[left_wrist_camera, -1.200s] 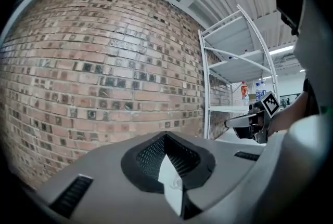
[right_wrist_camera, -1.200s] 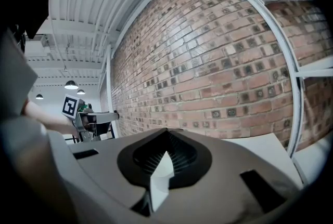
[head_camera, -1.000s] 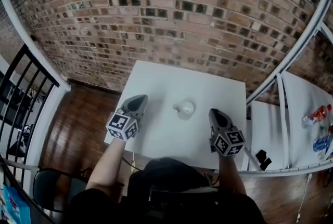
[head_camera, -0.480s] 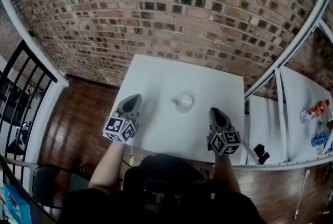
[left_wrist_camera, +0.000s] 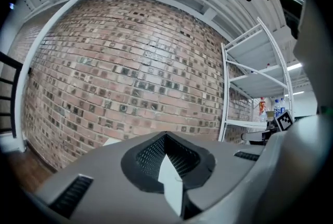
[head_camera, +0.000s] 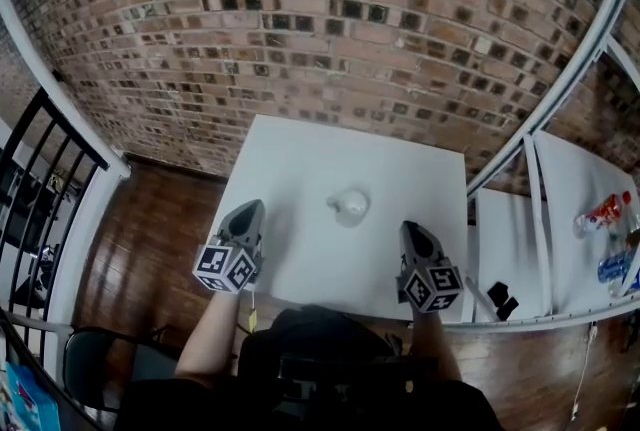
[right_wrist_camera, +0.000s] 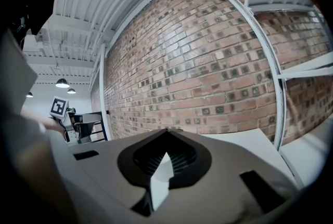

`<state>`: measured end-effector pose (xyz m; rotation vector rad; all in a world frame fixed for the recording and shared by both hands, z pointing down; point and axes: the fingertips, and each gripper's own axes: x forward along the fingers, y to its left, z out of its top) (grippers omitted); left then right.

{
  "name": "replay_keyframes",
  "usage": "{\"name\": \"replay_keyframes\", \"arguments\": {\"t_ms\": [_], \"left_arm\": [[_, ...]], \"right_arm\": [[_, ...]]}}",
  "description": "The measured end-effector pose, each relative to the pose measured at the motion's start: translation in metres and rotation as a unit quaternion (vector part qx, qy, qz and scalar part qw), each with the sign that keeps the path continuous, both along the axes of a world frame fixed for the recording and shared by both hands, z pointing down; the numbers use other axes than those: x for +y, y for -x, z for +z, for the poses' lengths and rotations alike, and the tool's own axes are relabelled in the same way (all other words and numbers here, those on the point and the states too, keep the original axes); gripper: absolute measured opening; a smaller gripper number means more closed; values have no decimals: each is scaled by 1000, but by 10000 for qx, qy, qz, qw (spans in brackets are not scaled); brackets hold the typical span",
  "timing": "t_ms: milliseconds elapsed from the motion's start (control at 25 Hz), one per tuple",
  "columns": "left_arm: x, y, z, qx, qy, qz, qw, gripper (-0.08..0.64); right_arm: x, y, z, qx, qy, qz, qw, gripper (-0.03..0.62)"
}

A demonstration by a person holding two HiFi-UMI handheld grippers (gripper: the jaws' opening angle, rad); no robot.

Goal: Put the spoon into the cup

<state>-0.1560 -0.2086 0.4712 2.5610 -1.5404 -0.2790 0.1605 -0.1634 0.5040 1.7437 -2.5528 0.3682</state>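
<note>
Step unclear: left gripper (head_camera: 247, 211) and right gripper (head_camera: 413, 232) both clenched, empty, flanking cup (head_camera: 350, 204) on counter (head_camera: 300, 144). Spoon unseen; next move likely locating it.

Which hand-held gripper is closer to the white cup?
Right, it seems. The right hand-held gripper sits just right of the white cup; the left hand-held gripper lies farther off to its left.

Matt table (head_camera: 300, 169), rough brick wall (head_camera: 300, 39), glossy wood floor (head_camera: 150, 239), perhaps ceramic cup (head_camera: 350, 204).
</note>
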Motion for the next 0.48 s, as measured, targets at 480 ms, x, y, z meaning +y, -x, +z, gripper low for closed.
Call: {"name": "replay_keyframes", "arguments": {"t_ms": [480], "left_arm": [[4, 4, 8, -17, 154, -8, 9999, 3]], "right_arm": [[-1, 5, 4, -29, 90, -38, 9999, 2]]}}
